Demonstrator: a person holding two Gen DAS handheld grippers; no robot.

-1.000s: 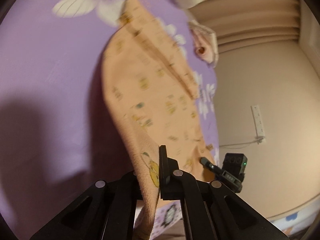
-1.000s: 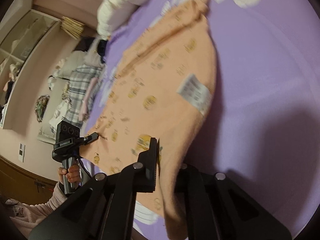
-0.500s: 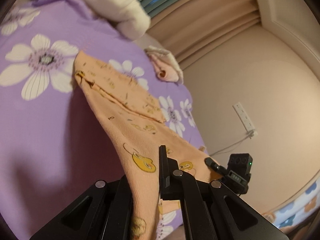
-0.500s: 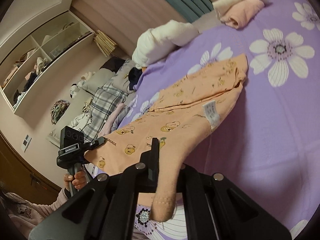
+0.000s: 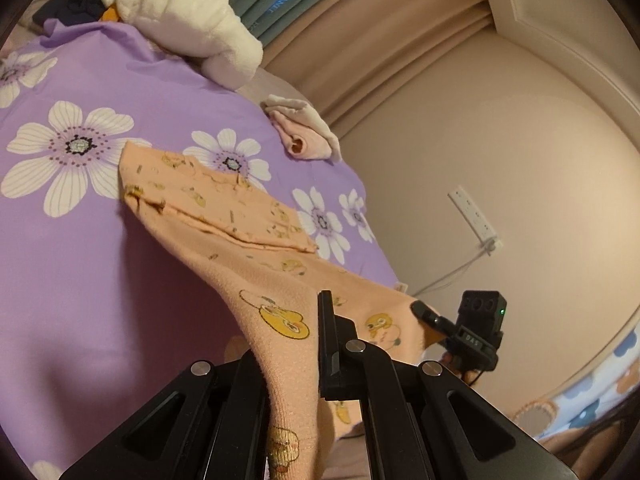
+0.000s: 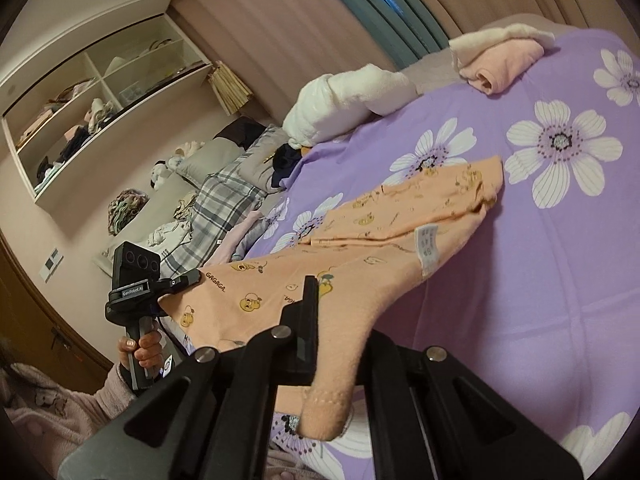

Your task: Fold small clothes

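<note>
A small orange garment [image 5: 240, 248] with a yellow cartoon print is stretched over the purple flowered bedsheet [image 5: 60, 240]; its far end rests on the sheet and its near edge is lifted. My left gripper [image 5: 292, 344] is shut on one near corner. My right gripper [image 6: 340, 332] is shut on the other near corner of the garment [image 6: 400, 232], with a cuff hanging below the fingers. Each gripper shows in the other's view: the right one [image 5: 424, 312] and the left one [image 6: 188, 280], both pinching the cloth. A white label [image 6: 426, 246] shows on the garment.
A white rolled blanket [image 5: 188, 12] and a folded pink garment [image 5: 304, 132] lie at the far side of the bed. Plaid bedding and pillows [image 6: 216, 208] lie to the left, below a wall shelf [image 6: 100, 100]. A wall with a socket strip [image 5: 476, 216] is to the right.
Both grippers have lifted and pulled back the garment's near edge, drawing the cloth taut. The views have tilted up from the sheet toward the far side of the bed and the curtains.
</note>
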